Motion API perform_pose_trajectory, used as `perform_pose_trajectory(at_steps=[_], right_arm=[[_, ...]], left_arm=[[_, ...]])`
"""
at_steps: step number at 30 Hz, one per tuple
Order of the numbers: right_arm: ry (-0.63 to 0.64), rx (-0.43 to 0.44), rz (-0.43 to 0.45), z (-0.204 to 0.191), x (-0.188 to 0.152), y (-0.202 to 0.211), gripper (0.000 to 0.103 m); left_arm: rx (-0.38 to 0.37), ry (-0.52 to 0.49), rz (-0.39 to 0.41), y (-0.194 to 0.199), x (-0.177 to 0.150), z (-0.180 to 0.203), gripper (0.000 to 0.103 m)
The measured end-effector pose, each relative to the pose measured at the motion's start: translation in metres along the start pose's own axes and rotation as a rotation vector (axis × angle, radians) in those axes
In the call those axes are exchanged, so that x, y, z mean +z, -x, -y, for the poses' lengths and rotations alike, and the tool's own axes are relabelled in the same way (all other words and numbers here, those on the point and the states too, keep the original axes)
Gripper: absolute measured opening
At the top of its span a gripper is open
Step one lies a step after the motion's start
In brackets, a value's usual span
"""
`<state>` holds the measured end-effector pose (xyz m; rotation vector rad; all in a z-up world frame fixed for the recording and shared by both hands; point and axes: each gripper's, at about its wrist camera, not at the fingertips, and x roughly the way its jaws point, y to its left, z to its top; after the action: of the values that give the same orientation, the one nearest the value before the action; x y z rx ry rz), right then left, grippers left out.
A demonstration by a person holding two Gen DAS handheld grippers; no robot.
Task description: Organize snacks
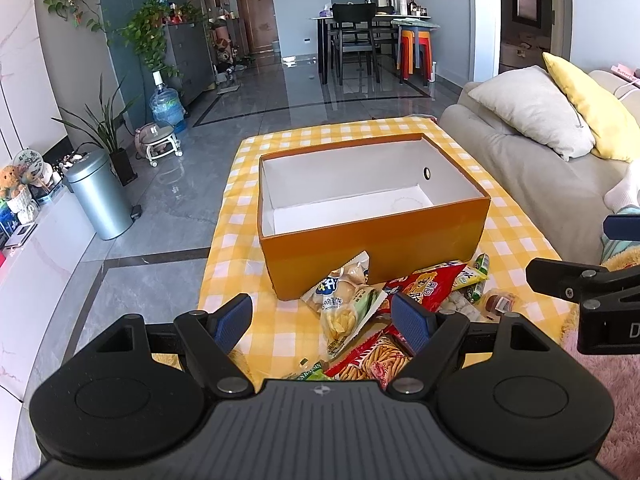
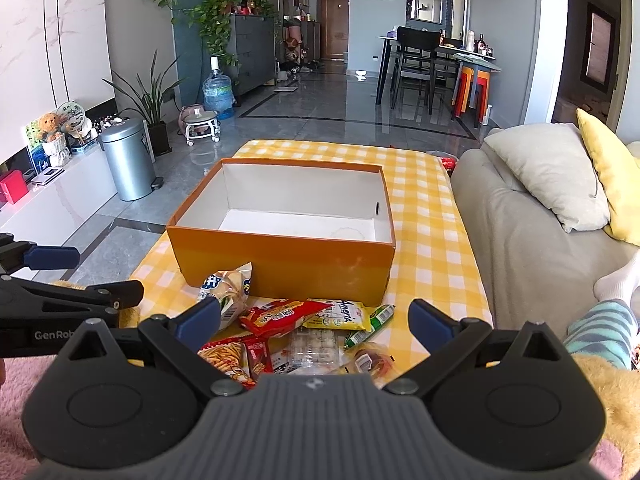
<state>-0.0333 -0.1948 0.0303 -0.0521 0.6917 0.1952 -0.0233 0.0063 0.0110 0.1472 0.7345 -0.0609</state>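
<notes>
An empty orange box with a white inside stands on the yellow checked tablecloth. A heap of snack packets lies in front of it: a pale bread packet leaning on the box, a red packet, a fries packet, a yellow sachet and a green stick. My left gripper hovers open over the heap's left side. My right gripper hovers open over the heap. Nothing is held.
A beige sofa with grey and yellow cushions borders the table's right side. A silver bin stands on the floor to the left. A pink rug and a person's striped sleeve lie near the table's front.
</notes>
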Motion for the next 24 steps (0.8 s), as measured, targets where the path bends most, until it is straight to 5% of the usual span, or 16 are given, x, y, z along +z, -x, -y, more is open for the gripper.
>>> perform_pose_trajectory(at_steps=[24], right_arm=[[0.004,0.006,-0.005,-0.0003,-0.0023,0.001,0.097]], left_arm=[[0.008,0.005,-0.019,0.0021,0.0003,-0.0031,0.093]])
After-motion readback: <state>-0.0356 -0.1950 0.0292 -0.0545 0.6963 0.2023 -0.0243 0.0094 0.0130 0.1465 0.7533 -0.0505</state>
